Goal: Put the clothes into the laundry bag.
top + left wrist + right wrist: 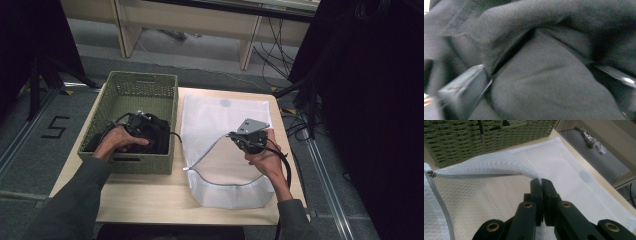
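Note:
A black garment (156, 134) lies in the green woven basket (142, 80) at the table's left. My left gripper (138, 125) is pressed down into it. In the left gripper view the blurred jaws stand wide apart around a fold of the dark cloth (544, 92), so the left gripper (541, 71) is open. A white mesh laundry bag (225, 155) lies flat on the table to the right of the basket. My right gripper (236, 136) is shut on the bag's upper layer by the zipper opening and holds it lifted. The right gripper (541, 181) pinches the mesh bag (574, 170) at its edge.
The wooden table (150, 195) has bare room in front of the basket. The bag's zipper (439, 195) curves along its open mouth, with the pull (431, 173) at the end. The basket wall (486, 142) stands close behind the bag. Cables trail off the table's right side.

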### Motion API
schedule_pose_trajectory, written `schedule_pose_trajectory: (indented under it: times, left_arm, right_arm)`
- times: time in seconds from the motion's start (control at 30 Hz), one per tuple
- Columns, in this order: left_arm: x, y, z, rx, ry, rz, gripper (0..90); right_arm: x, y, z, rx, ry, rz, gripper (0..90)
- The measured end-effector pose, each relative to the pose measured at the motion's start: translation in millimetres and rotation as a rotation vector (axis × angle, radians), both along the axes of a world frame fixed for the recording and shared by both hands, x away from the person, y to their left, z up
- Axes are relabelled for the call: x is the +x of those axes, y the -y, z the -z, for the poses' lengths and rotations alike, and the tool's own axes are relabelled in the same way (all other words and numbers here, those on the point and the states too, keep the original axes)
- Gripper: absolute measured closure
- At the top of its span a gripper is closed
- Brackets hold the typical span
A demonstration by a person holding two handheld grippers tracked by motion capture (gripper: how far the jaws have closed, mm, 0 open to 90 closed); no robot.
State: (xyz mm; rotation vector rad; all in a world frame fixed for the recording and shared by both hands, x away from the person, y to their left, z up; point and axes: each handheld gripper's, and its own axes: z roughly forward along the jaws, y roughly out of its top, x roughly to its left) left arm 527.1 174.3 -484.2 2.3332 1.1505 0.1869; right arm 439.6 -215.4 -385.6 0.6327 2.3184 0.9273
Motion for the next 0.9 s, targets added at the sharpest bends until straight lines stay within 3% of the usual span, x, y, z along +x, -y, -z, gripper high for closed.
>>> schedule_pose_trajectory:
  times: [0.07,0.17,0.2,0.3,0.47,0.53,0.57,0.63,0.67,0.73,0.8,0.83,0.87,0.9]
  left_arm:
    - [-2.4,0.5,-1.7,0.012,0.009,-0.008,16.4]
    - [-3.2,-2.5,-3.4,-0.02,-0.014,-0.001,39.5]
    - [-3.7,-5.9,-3.1,-0.06,-0.028,-0.008,47.0]
    - [-4.0,-6.2,-4.3,-0.059,-0.03,0.011,59.3]
    - [-3.5,-2.5,-17.3,-0.025,-0.007,0.036,64.0]
    - [-2.2,-7.3,-33.1,-0.046,0.019,0.036,64.2]
    - [-2.2,-7.3,-33.1,-0.046,0.019,0.036,64.2]
    - [-2.3,-13.2,-45.7,-0.071,0.045,0.028,64.2]
    - [-3.8,-15.7,-57.7,-0.132,0.067,0.002,64.2]
    - [-4.9,-17.3,-64.4,-0.149,0.088,-0.006,64.1]
    - [-9.2,-22.8,-86.1,-0.196,0.107,-0.009,64.1]
    - [-9.2,-22.8,-86.1,-0.196,0.107,-0.009,64.1]
    - [-13.7,-26.4,-99.4,-0.224,0.13,-0.023,64.1]
    - [-13.7,-26.4,-99.4,-0.224,0.13,-0.023,64.1]
  right_arm:
    - [-0.2,-0.2,-0.3,-0.001,0.002,-0.003,89.4]
    - [0.0,-0.9,-0.7,-0.003,0.005,-0.013,89.4]
    - [0.5,-1.1,-0.8,-0.007,0.007,-0.023,89.4]
    - [0.7,-1.2,-0.9,-0.008,0.008,-0.023,89.4]
    - [1.4,-0.1,-1.3,0.001,0.009,-0.012,89.4]
    - [0.5,0.2,-1.6,0.01,0.005,-0.003,89.5]
    - [0.5,0.2,-1.6,0.01,0.005,-0.003,89.5]
    - [0.2,1.2,-2.2,0.012,0.006,-0.005,89.4]
    - [0.9,1.4,-2.4,0.01,0.009,-0.013,89.5]
    - [1.4,1.8,-2.5,0.008,0.013,-0.014,89.5]
    - [0.8,1.5,-2.7,0.01,0.01,-0.014,89.5]
    - [0.8,1.5,-2.7,0.01,0.01,-0.014,89.5]
    - [1.3,1.6,-3.1,0.01,0.016,-0.009,89.5]
    - [1.3,1.6,-3.1,0.01,0.016,-0.009,89.5]
